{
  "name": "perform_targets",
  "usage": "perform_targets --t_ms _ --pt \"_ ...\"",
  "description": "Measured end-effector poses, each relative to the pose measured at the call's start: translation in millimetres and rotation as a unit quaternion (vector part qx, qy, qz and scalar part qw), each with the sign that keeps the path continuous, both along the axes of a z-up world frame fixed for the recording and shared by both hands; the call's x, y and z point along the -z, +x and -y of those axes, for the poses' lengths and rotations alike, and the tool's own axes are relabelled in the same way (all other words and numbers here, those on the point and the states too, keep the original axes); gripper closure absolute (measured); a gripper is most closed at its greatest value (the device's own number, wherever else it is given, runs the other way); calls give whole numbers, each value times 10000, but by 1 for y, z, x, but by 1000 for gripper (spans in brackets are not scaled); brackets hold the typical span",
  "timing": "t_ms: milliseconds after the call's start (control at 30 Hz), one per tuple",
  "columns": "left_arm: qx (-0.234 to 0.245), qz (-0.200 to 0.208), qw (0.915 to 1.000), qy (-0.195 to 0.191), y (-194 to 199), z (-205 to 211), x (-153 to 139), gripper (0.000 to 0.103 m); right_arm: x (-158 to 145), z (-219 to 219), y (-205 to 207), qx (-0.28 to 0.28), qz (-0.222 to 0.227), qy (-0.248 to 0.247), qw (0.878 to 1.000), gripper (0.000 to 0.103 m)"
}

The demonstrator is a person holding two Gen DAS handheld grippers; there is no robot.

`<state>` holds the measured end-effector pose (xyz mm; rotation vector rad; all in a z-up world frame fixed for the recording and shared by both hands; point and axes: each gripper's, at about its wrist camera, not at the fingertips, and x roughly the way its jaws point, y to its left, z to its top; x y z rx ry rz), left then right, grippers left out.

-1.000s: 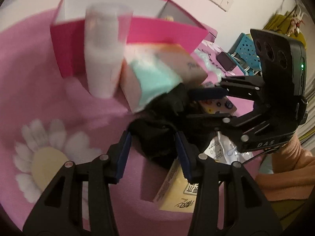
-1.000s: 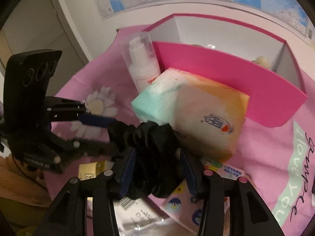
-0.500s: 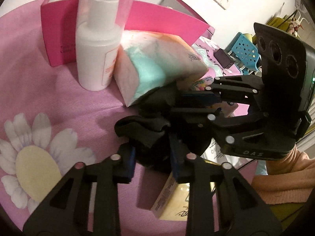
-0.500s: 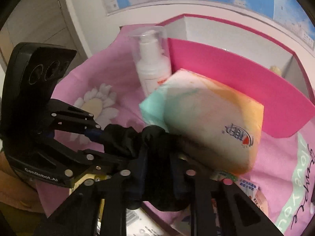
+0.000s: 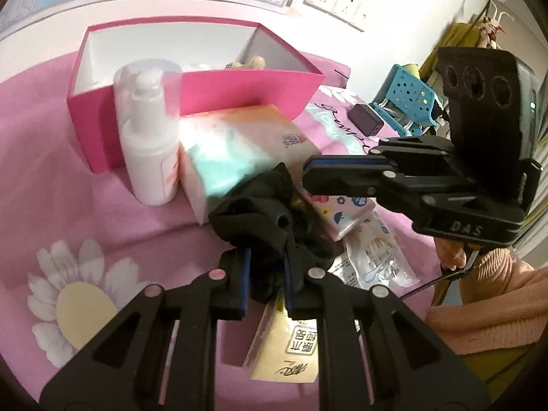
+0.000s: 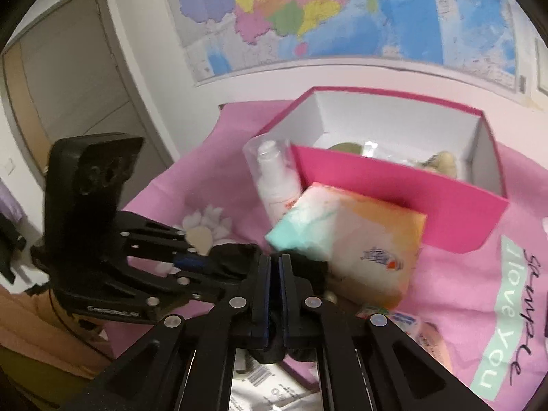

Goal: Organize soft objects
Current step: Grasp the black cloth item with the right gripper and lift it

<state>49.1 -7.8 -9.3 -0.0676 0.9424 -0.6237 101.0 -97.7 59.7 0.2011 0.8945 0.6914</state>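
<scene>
A black fabric scrunchie [image 5: 263, 219] hangs between both grippers above the pink cloth. My left gripper [image 5: 265, 274] is shut on its near part. My right gripper [image 6: 273, 274] is shut on the scrunchie [image 6: 236, 260] too, jaws almost touching; in the left wrist view it [image 5: 308, 178] reaches in from the right. A pink open box [image 5: 253, 89] stands behind, holding a beige plush [image 6: 441, 164] and a clear packet. A soft tissue pack [image 5: 239, 150], orange, white and teal, leans in front of the box; it also shows in the right wrist view [image 6: 356, 243].
A white pump bottle [image 5: 150, 150] stands left of the tissue pack. A yellow packet [image 5: 291, 346], a patterned pack [image 5: 342, 212] and a clear bag of cotton swabs [image 5: 373, 260] lie under the grippers. A black adapter [image 5: 364, 123] and a blue basket [image 5: 407, 102] sit at the right.
Both grippers have closed on the scrunchie and lifted it up and back from the pile. The box interior has come into view.
</scene>
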Motion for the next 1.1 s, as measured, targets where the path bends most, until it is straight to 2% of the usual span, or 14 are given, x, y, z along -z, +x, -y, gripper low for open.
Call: perform_targets --t_ms 33,100,133,167,333,433,500,567,667,833,967,1100 --pt "-5 4 10000 44 0 1 2 86 5 0 2 18 -109 -6 9999 97" --pt "-65 -38 9999 148 3 1 7 86 19 2 7 41 -452 -70 9989 84" --pt "-72 -90 9998 152 4 2 11 86 23 4 8 63 -548 -67 9985 64" --pt "-94 -129 9997 165 5 1 13 86 28 3 8 60 -634 -26 9980 55" --pt "-171 -311 9990 270 9 -2 30 86 42 -16 17 -95 -816 -157 9965 54" --pt "-201 -431 9986 220 11 -5 38 86 47 -28 20 -72 -813 -336 9961 56" --pt "-216 -440 9986 197 11 -7 41 86 48 -33 19 -76 -680 -501 9964 74" --pt "-213 -450 9987 138 11 -7 40 86 47 -32 18 -90 -644 -440 9969 93" --pt "-197 -384 9990 91 8 -10 34 86 42 -30 14 -114 -532 -426 9976 97" --pt "-115 -125 9998 -35 -1 -21 14 86 18 -14 5 11 -288 -167 9994 99" --pt "-37 221 9997 -120 -9 -16 -15 86 -6 -3 2 136 -40 171 9998 100" --pt "37 608 9981 -116 -12 -10 -44 87 -40 11 -2 297 390 373 9981 100"
